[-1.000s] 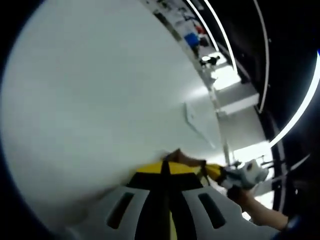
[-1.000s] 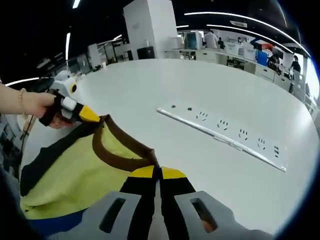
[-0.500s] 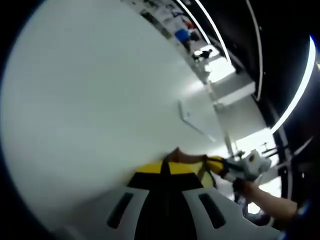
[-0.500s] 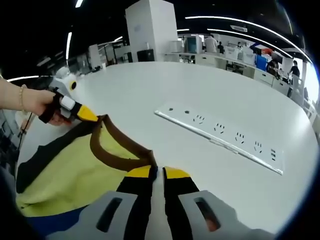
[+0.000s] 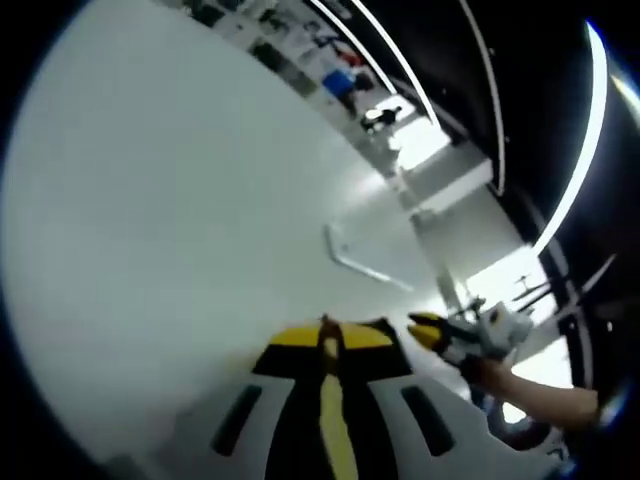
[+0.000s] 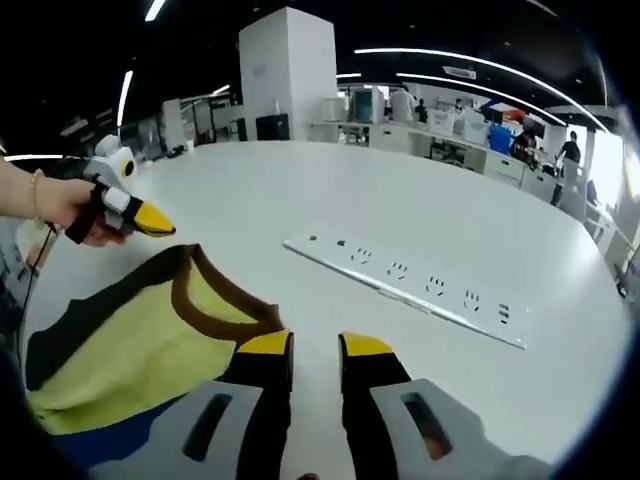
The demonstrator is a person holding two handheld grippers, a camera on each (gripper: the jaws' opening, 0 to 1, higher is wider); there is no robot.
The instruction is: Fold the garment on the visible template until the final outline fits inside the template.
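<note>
**A:** Across the white table (image 6: 420, 200), what has changed in the last second?

**B:** Both grips are off. A second ago the right hand-held gripper (image 6: 314, 352) was pinched on the brown collar of the garment (image 6: 140, 340); now its yellow-tipped jaws stand apart with nothing between them. The left hand-held gripper (image 6: 150, 220), seen from the right gripper view, held the other end of that collar; now it hangs just above and beside the cloth, free of it.

**A:** And in its own view?

**B:** In the left gripper view the left hand-held gripper (image 5: 325, 338) shows its jaws nearly together, with only a thin pale line between them. I can't tell whether they are fully closed, but no cloth is in them. The right hand-held gripper (image 5: 432, 332) comes in from the right, held by a hand (image 5: 520, 385).

**A:** Where is the garment?

**B:** Lying on the table at the lower left of the right gripper view, yellow with dark trim, a blue edge nearest the camera. I'd judge one fold has just been laid down. I can't make out any template outline, so I can't say whether it fits.

**A:** Counts?

**B:** One garment, two grippers, one long white power strip (image 6: 405, 285) well apart from the cloth.
</note>
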